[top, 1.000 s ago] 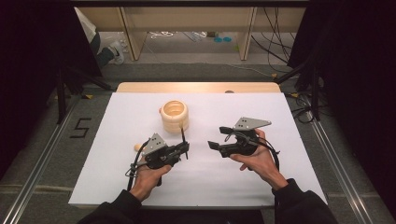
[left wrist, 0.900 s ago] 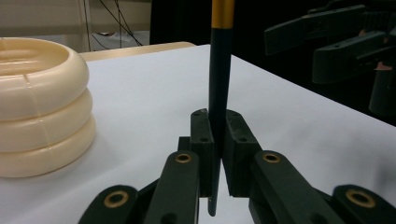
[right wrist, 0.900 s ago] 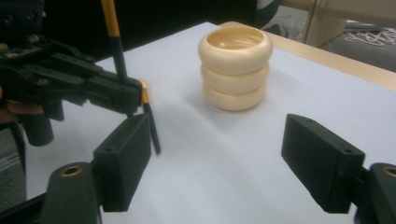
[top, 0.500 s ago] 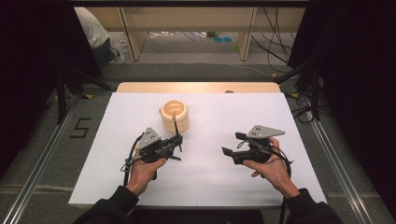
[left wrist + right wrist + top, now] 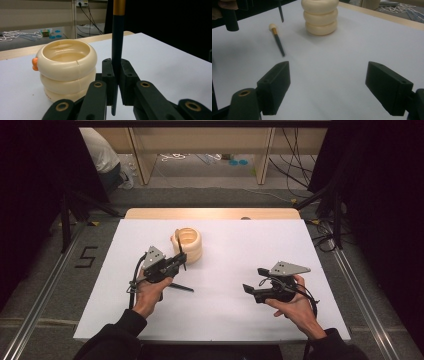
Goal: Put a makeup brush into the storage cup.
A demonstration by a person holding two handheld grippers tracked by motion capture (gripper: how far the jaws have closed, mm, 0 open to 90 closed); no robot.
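Left hand-held gripper [image 5: 178, 261], brush [image 5: 117, 40] beside cup [image 5: 66, 65] rim

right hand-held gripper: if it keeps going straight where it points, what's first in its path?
Probably the cream ringed holder, dead ahead between the open right hand-held gripper jaws. Bare white table lies before it. The brush on the table sits off to the side and would likely be missed. Depth is unclear.

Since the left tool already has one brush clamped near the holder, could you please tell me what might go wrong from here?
1. The left tool grips the dark brush low on its thin handle; it may pivot or slip during insertion.
2. The ringed cream holder stands unsteadied, so a bump from the brush could tip it.
3. The second brush lies flat on the white table; the open right tool might roll it away.
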